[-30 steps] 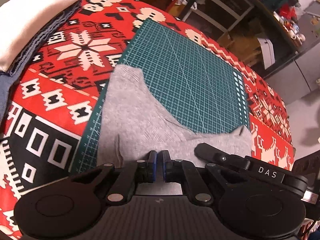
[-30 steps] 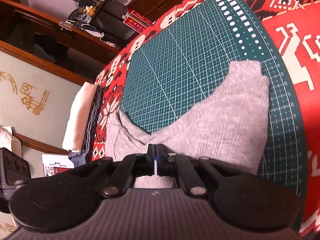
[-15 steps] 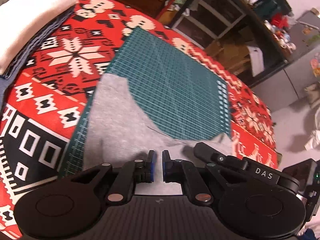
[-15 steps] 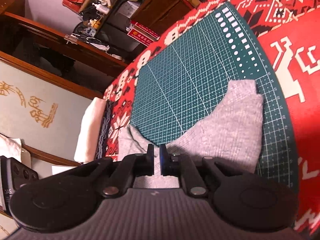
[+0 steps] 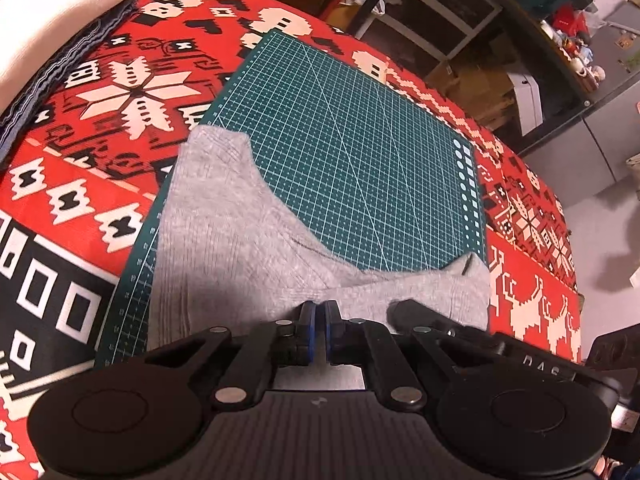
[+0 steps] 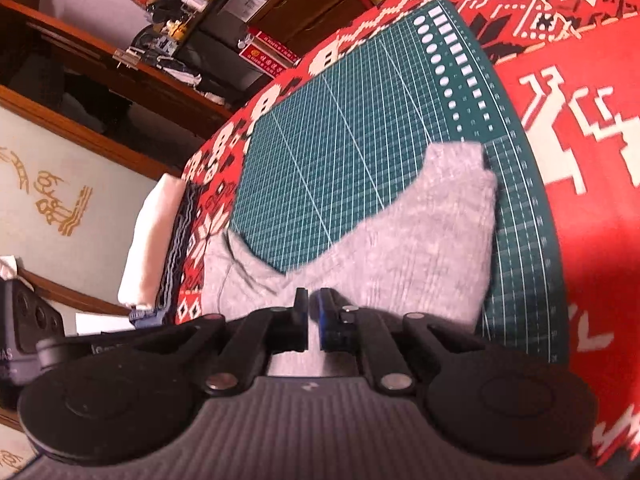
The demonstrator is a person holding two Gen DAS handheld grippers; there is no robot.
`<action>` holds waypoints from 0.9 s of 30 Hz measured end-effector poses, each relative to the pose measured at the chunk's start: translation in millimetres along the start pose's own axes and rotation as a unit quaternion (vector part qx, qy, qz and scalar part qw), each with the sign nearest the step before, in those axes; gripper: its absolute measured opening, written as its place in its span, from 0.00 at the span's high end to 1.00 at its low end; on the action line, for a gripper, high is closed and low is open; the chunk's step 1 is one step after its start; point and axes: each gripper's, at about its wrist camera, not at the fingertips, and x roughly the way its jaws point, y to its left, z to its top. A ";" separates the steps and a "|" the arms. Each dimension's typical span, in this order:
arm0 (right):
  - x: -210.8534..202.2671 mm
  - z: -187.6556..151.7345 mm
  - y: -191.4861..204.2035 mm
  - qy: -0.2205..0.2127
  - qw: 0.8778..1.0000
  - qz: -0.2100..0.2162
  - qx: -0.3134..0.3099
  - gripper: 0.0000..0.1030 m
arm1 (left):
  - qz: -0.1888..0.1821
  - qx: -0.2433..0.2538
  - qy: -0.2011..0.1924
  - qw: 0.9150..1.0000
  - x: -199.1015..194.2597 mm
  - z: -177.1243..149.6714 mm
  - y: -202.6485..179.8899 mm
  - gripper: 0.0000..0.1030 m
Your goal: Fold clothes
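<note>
Cluttered shelves (image 5: 460,12) ring the far side of the room, and a red patterned cloth (image 5: 120,92) covers the surface under a green mat (image 5: 352,152). On the mat's near part lies the grey garment (image 5: 224,248), its near edge hidden behind both tool bodies, so how far it runs toward the holder is not visible. Fabric under the tips is in shadow and hard to read.

The left tongs (image 5: 319,320) stand over the garment's near middle with only a thin slit between the blue pads; whether cloth is pinched there I cannot tell. The right tongs (image 6: 313,308) show a slightly wider gap, pads apart, over the same grey cloth. The right view is blurred.

A white and dark folded stack (image 5: 48,20) sits at the far left, cut off by the frame.

Since half a second ago the left slit has narrowed, and the garment's left flap reaches farther up the mat's edge.
</note>
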 end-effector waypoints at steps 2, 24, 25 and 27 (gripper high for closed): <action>3.6 5.5 -0.7 -0.004 1.000 -0.003 0.004 0.93 | 0.004 0.004 -0.002 1.000 0.2 2.0 -2.1 0.94; -50.2 -9.8 -13.2 -0.006 1.000 0.011 -0.001 0.92 | -0.068 0.051 0.042 0.996 -5.3 -30.7 -54.4 0.94; -52.6 -13.4 -12.9 -0.004 1.000 0.012 -0.005 0.92 | -0.066 0.053 0.044 0.995 -4.7 -32.2 -54.4 0.94; -56.1 -21.3 -13.7 0.003 1.000 0.013 -0.010 0.92 | -0.062 0.055 0.048 0.995 -4.1 -35.9 -52.8 0.94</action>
